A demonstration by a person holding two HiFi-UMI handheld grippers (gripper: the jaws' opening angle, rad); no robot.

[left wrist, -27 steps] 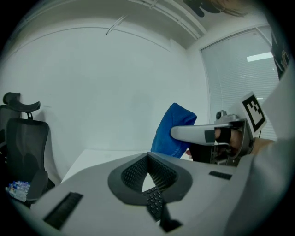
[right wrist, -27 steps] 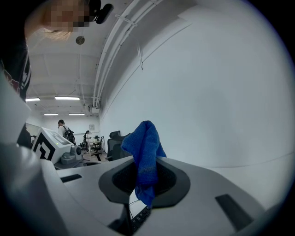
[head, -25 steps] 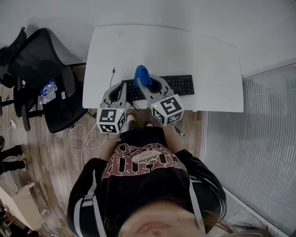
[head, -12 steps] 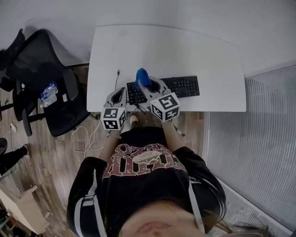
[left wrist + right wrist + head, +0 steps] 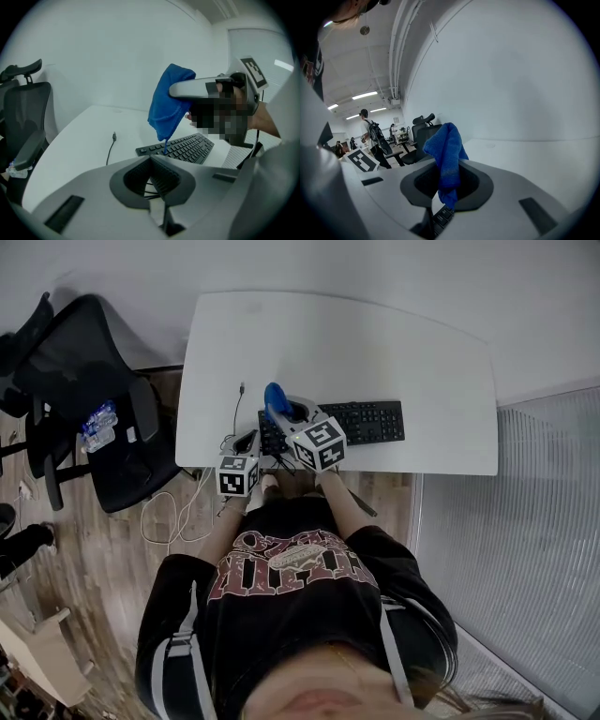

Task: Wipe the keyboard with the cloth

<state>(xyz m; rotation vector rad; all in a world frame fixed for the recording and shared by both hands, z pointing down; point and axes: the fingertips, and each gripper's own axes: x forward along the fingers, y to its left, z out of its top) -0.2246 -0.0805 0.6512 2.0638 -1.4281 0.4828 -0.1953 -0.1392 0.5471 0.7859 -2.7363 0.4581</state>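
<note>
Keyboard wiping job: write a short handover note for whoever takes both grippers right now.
Left gripper: shut, empty, low at the table's near edge, in front of the keyboard's left end.
Right gripper: shut on the blue cloth, held raised over the left end of the keyboard; the cloth hangs down towards the keys.
Done: the cloth is in hand.
Left: lower it onto the keys and wipe along the board. How much has been wiped already cannot be told.
</note>
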